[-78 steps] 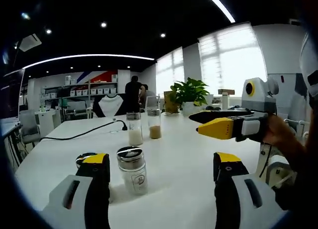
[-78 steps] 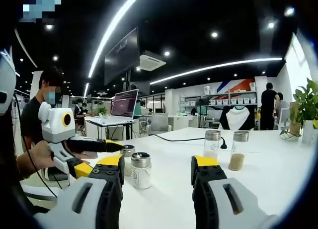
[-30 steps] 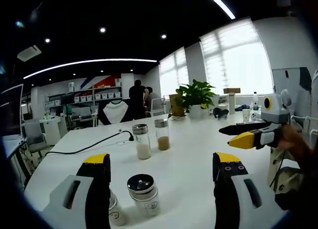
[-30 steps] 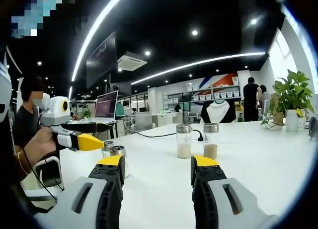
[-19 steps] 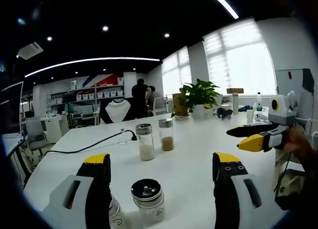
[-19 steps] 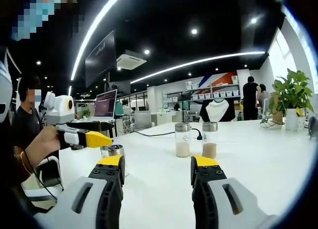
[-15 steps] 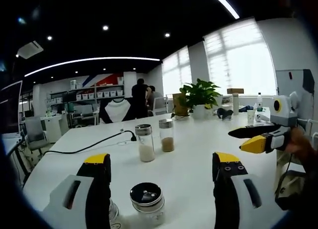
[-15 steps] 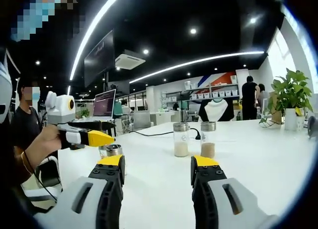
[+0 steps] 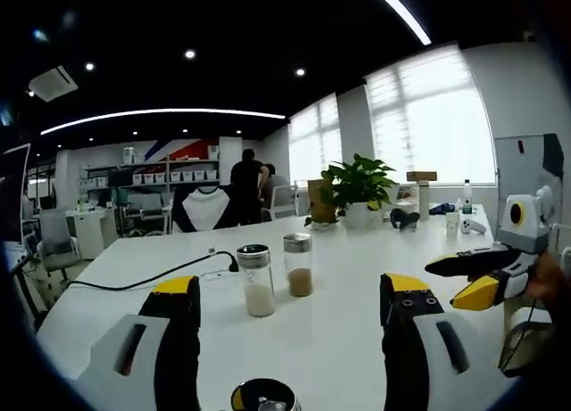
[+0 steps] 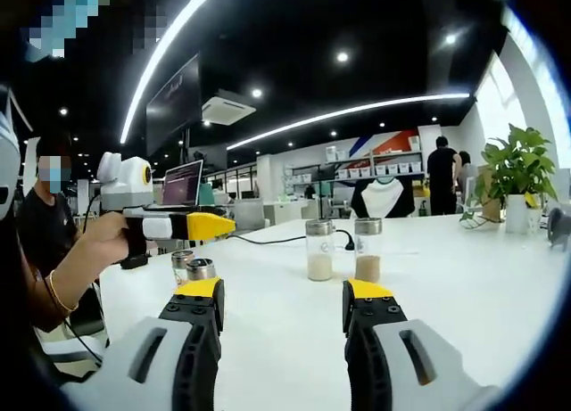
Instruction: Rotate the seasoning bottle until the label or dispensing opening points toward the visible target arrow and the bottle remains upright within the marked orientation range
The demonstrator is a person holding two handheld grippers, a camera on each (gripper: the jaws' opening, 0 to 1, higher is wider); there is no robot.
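Over the white table [image 9: 339, 331], my left gripper [image 9: 290, 291] is open with nothing between its jaws. The dark perforated cap of a seasoning bottle [image 9: 261, 396] peeks up at the bottom edge, below and between the jaws. My right gripper [image 10: 285, 291] is open as well and holds nothing. In the right gripper view, two small metal-capped seasoning bottles [image 10: 192, 268] stand upright on the table under the left gripper [image 10: 223, 219], which a hand holds above them. The right gripper [image 9: 443, 284] comes into the left gripper view from the right.
Two taller glass jars stand side by side mid-table, one with white powder [image 9: 257, 280] and one with brown powder [image 9: 299, 265]. A black cable [image 9: 134, 273] runs across the table behind them. A potted plant [image 9: 359, 181] sits at the far edge. People stand by the shelves.
The left gripper has lifted and drawn back from the small bottles, which have dropped to the bottom edge of its view. In the right gripper view the left gripper has moved right.
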